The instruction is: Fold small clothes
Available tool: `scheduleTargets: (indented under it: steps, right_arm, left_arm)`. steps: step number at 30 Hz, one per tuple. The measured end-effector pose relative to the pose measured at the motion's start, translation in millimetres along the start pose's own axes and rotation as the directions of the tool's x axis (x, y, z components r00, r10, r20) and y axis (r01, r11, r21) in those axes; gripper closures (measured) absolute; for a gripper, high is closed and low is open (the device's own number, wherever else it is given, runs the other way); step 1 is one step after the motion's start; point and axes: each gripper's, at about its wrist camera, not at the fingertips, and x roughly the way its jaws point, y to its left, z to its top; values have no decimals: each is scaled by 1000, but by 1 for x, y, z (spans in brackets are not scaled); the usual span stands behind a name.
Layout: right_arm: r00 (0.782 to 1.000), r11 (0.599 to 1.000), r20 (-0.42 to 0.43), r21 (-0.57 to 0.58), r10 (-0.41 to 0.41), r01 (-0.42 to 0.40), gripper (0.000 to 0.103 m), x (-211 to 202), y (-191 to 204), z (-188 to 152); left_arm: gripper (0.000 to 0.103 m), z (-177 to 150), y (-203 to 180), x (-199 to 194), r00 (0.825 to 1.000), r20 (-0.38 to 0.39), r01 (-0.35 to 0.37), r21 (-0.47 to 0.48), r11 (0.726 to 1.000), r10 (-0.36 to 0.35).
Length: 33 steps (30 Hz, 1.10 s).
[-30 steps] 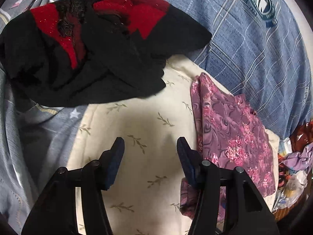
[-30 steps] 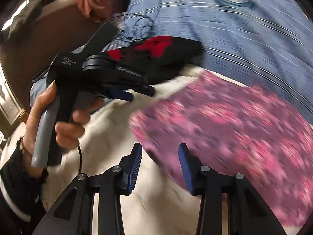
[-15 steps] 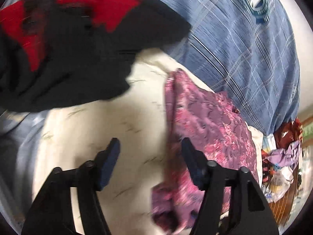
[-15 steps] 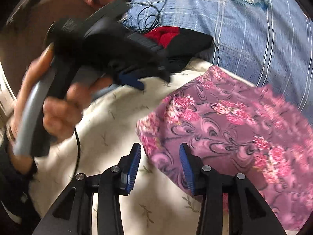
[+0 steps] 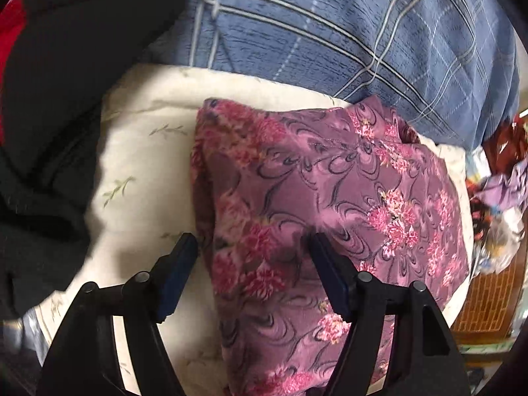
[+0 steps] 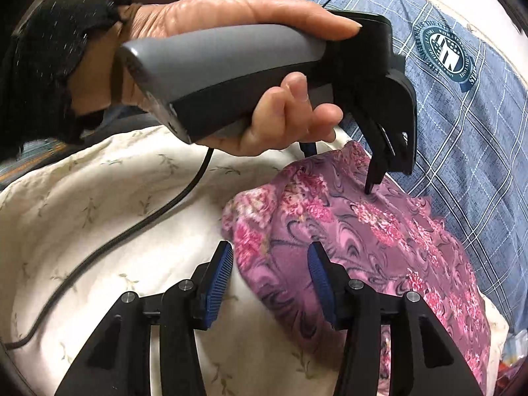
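A purple floral garment (image 5: 330, 204) lies folded on a cream leaf-print cloth (image 5: 138, 178). My left gripper (image 5: 252, 254) is open, its jaws straddling the garment's left edge; it also shows in the right wrist view (image 6: 343, 171), tips down on the garment's far end. My right gripper (image 6: 269, 260) is open over the garment's (image 6: 379, 247) near left corner, jaws either side of the edge. Neither gripper holds anything.
A black and red garment (image 5: 59, 99) is heaped at the left. A blue plaid blanket (image 5: 363, 33) lies behind. Colourful clutter (image 5: 498, 204) sits at the right edge. A black cable (image 6: 109, 241) trails across the cream cloth.
My left gripper has moved right and down onto the purple garment, away from the black and red one. My right gripper has moved closer to the garment's corner. Both stay open.
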Motion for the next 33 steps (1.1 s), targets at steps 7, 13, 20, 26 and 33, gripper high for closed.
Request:
scheduleTargets:
  steps: [7,13,20,26,33]
  right_arm:
    - [993,982,77,162,85,-97,95,-6,-42,4]
    - [973,906,211,386,94,-172,96,-51,-97,-15]
    - [962,735,262,638,74,-230,96,-84,-166,-78]
    - [969,555,207,795,132,-245,95,-68,-199,-152]
    - [946,506,270,800,177,-323,83,-82,-213,-188]
  left_arm:
    - [96,0,-15,-30,998,54,32,-6,999,-32]
    - [97,6,-81,-75,987,132,87,63,994,-95]
    - [96,10,-171,-41,992,75,87,173,981,-101]
    - [90,-4,-221,46,992,-24,-119,210,970,127]
    - [37,-36,-262,11,931,210,-350,298,888,297]
